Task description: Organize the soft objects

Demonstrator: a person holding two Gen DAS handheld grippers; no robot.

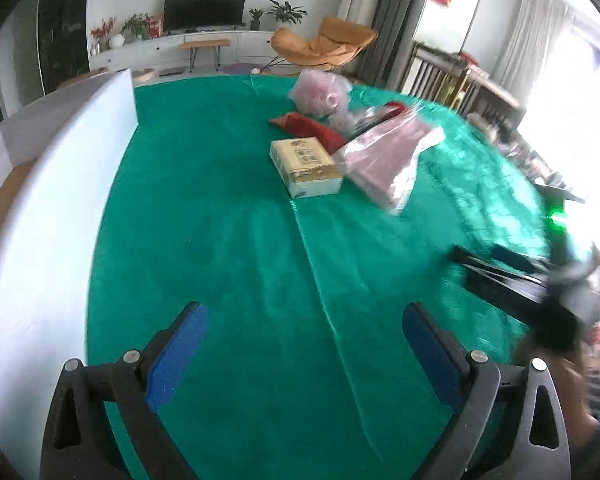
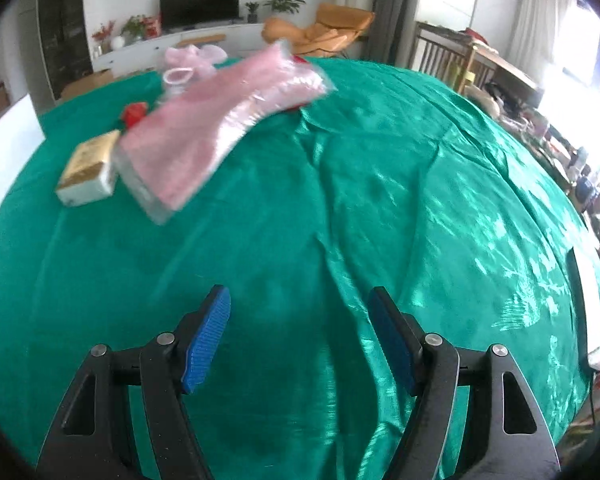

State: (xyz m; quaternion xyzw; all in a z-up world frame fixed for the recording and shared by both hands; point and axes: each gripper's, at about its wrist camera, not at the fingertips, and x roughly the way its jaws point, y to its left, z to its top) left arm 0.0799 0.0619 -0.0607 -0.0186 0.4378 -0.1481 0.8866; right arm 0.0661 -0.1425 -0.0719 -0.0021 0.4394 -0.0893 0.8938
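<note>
Held both black blue-padded grippers, left [image 1: 302,344] and right [image 2: 298,330], released over bare green satin cloth [image 2: 380,220]. Lay far left: pink plastic-wrapped fabric bundle [image 2: 216,120], touching cream tissue pack [image 2: 88,170], beside white board edge [image 1: 60,208].

Glossy green satin tablecloth [image 2: 380,200], crinkly clear plastic around pink cloth pack [image 2: 204,132]

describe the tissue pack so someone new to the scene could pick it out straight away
On the green tablecloth, look at the cluster of items toward the far side. The tissue pack sits at the near-left edge of that cluster, right beside the pink cloth in a clear bag and in front of a red pouch. It is the only boxy, beige-and-white block there; its neighbours are pink or red.
</note>
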